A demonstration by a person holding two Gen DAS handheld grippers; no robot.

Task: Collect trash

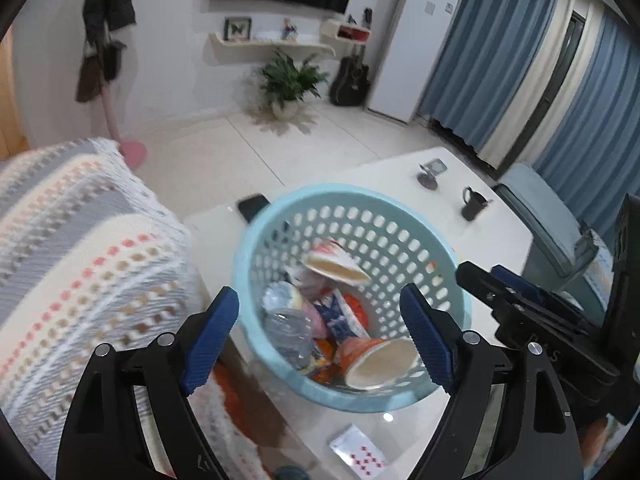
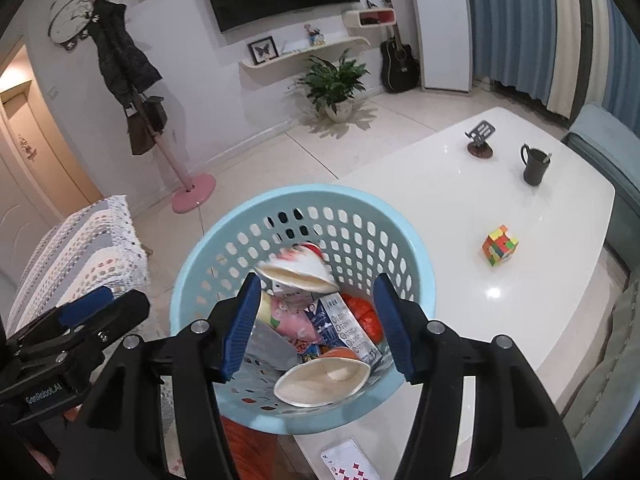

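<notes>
Left gripper (image 1: 320, 336) wide open, holding nothing, hovering over blue basket (image 1: 256, 240) on the table's (image 2: 440, 168) near-left edge. Trash sits inside, a paper cup (image 2: 296, 270) blurred near the top. Right gripper (image 2: 316, 328) also gaping, empty; basket overhangs, so a bump could tip it.

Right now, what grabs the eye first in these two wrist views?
The light blue perforated basket fills the middle of both views, sitting at the near end of the white table and packed with paper cups, cartons and wrappers. Both grippers, left gripper and right gripper, hang open above it, holding nothing. Farther along the table sits a bright Rubik's cube.
</notes>
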